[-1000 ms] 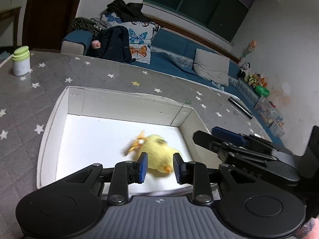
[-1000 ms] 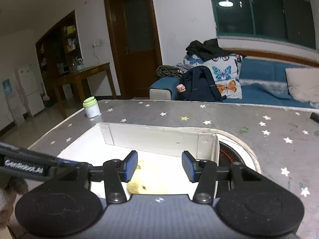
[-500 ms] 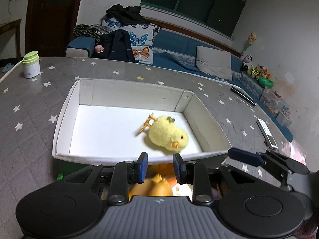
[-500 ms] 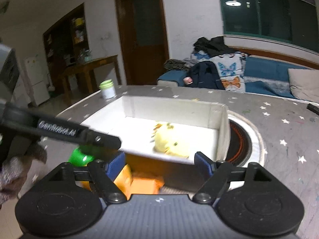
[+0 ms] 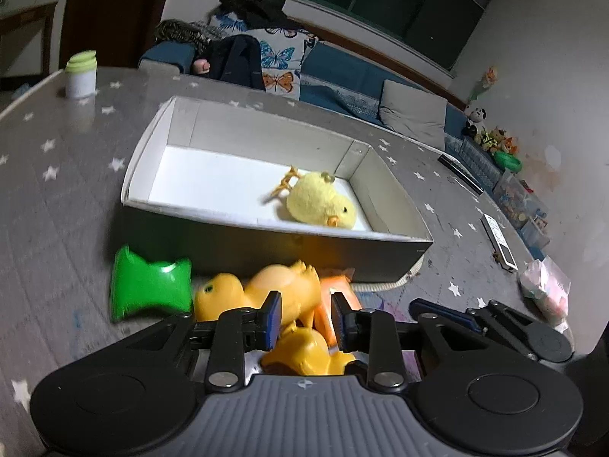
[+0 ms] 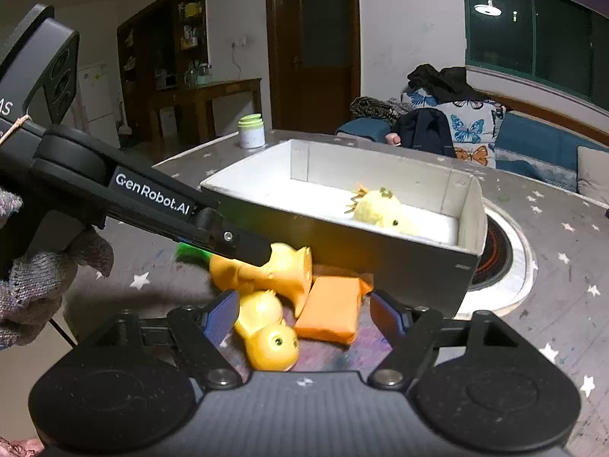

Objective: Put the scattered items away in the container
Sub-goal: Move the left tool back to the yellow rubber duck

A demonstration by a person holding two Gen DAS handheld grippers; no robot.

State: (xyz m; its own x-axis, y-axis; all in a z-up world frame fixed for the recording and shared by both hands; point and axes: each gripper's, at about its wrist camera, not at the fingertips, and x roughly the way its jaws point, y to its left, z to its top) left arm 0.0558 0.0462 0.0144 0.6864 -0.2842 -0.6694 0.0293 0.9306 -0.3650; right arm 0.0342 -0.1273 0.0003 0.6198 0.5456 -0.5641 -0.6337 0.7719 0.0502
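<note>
A white box (image 5: 266, 226) (image 6: 342, 234) stands on the grey starred table with a yellow plush chick (image 5: 319, 205) (image 6: 380, 209) lying inside it. In front of the box lie a green toy (image 5: 148, 285), two yellow rubber ducks (image 5: 266, 289) (image 6: 266, 335) and an orange block (image 6: 331, 312). My left gripper (image 5: 304, 318) hovers over the ducks. Its jaws are almost shut and just beginning to part, with nothing pressed between them. It reaches in from the left in the right wrist view, its tip (image 6: 262, 255) above a duck. My right gripper (image 6: 302, 314) stands open, straddling a duck and the block.
A white jar with a green lid (image 5: 80, 74) (image 6: 251, 131) stands at the table's far left. A remote (image 5: 498, 242) and a plastic bag (image 5: 544, 293) lie to the right. A round burner ring (image 6: 506, 262) sits beside the box. A gloved hand (image 6: 45, 278) holds the left gripper.
Both grippers drew back from above the box to the toy pile in front of it. The chick stayed in the box. The right jaws spread wide.
</note>
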